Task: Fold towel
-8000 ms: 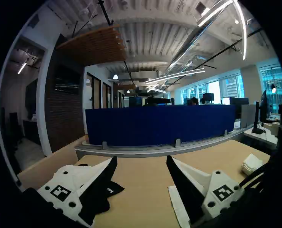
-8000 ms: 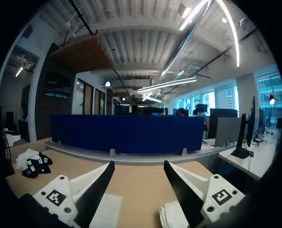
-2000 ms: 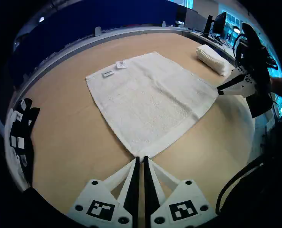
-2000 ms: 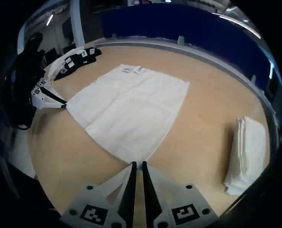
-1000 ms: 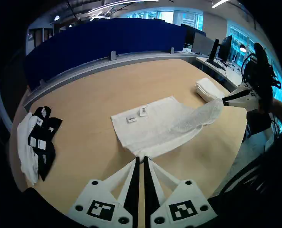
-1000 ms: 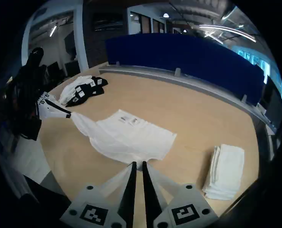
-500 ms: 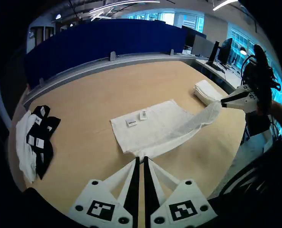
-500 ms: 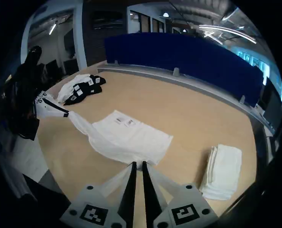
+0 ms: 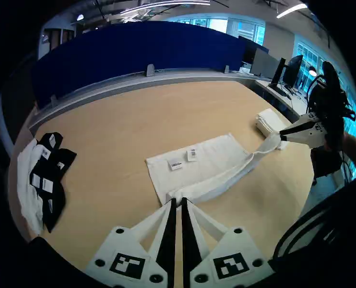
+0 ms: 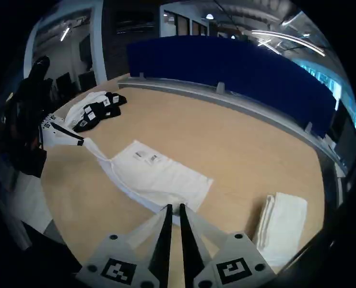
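Fingers of the left gripper (image 9: 178,200) are pressed together on one near corner of the white towel (image 9: 211,158), the cloth bunching right at their tips. The right gripper (image 10: 172,206) is likewise closed tight on the other near corner.

In the left gripper view, the right gripper shows off at the desk's end with a hand (image 9: 343,143) behind it, and the towel's edge runs up to its tips. Between the two grippers the towel's near edge is lifted off the desk (image 9: 130,120) and pulled into a narrow, rolled band. The towel's far part lies flat around the middle of the desk, with two small tags (image 9: 183,160) facing up near its far edge.

A stack of folded towels (image 9: 269,120) sits at the desk's end on the right gripper's side, just beyond that gripper's tips in the left gripper view. A heap of black and white cloths (image 9: 41,180) lies at the desk's opposite end, well apart from the towel. A blue partition (image 9: 139,48) stands along the desk's far edge, and monitors (image 9: 293,72) stand past the desk's end by the stack.
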Demonstrator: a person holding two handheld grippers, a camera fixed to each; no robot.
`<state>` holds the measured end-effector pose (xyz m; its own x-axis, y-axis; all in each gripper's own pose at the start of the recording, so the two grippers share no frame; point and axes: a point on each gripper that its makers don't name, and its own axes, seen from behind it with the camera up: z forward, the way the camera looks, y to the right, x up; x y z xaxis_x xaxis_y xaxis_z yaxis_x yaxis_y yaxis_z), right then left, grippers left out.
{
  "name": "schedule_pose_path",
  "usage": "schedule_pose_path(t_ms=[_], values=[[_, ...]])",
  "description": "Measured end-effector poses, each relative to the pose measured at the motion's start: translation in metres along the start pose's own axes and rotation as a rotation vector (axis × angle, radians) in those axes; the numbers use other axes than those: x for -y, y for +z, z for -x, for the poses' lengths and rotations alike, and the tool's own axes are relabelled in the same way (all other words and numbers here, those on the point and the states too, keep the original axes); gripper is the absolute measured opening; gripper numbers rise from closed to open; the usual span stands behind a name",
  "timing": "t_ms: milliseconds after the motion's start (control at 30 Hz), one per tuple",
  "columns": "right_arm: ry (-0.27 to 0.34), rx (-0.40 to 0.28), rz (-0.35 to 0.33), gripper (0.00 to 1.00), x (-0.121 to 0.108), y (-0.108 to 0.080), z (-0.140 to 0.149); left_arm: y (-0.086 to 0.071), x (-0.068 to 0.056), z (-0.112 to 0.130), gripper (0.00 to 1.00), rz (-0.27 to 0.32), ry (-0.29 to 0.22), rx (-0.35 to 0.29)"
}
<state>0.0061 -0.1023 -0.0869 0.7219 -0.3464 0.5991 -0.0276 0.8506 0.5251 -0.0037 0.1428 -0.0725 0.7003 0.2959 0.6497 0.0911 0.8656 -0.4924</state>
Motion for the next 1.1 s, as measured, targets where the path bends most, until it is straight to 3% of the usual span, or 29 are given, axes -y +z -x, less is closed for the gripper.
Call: schedule_pose_path(t_ms=[167,367,1100], values=[[0.015,0.008,0.003,0.11,-0.011,0.021,-0.005,0.019,0.012,-0.008,0.07,-0.011,-0.001,-0.003],[0.028,0.028,0.001,0.11,-0.02,0.042,-0.005,0.042,0.018,-0.012,0.07,-0.007,-0.008,0.009],[0.117,0.084,0.031,0.13,-0.047,0.103,0.003,0.103,0.042,0.003,0.07,-0.019,0.002,0.059]])
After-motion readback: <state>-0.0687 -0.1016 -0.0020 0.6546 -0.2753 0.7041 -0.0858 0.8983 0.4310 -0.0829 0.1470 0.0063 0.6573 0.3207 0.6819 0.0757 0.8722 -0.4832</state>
